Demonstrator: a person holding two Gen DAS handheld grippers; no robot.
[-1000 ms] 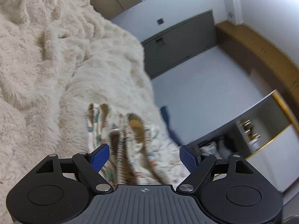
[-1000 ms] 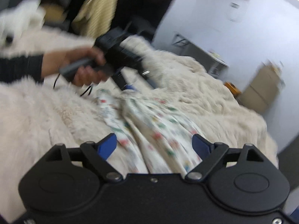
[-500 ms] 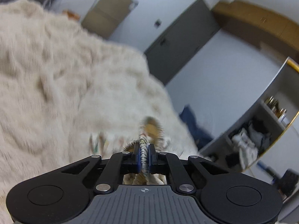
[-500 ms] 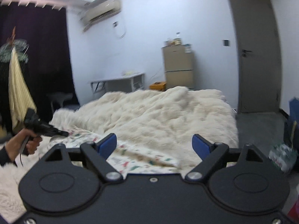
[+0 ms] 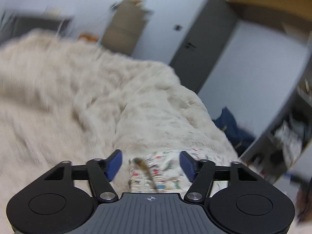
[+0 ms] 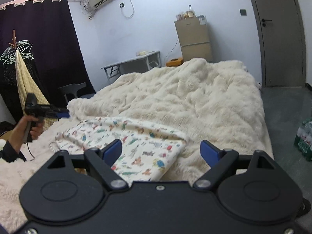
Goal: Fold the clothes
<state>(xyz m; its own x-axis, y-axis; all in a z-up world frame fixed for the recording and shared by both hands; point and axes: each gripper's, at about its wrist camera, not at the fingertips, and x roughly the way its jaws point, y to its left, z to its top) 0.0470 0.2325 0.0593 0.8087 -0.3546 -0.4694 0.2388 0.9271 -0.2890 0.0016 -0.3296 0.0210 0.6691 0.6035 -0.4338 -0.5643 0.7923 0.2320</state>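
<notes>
A white garment [image 6: 140,136] with a small colourful print lies spread on the fluffy cream blanket [image 6: 195,101] of a bed. My right gripper [image 6: 161,152] is open just above its near edge, with nothing held. In the blurred left wrist view, my left gripper [image 5: 150,162] is open too. The garment's gathered, elastic-looking edge [image 5: 159,173] lies loose between its blue pads [image 5: 114,163]. The right wrist view shows the left gripper [image 6: 46,111] at the far left, held in a hand [image 6: 33,128] beyond the garment's far corner.
The bed's right edge drops to a grey floor with a pack of water bottles [image 6: 304,138]. Behind the bed stand a beige fridge [image 6: 193,39], a white desk [image 6: 132,62], a grey door [image 6: 280,35] and a rack of hangers [image 6: 17,48].
The left gripper, shut on the garment's gathered edge half a second ago, has opened and let it go. The right gripper stayed open, and its view now takes in the whole garment.
</notes>
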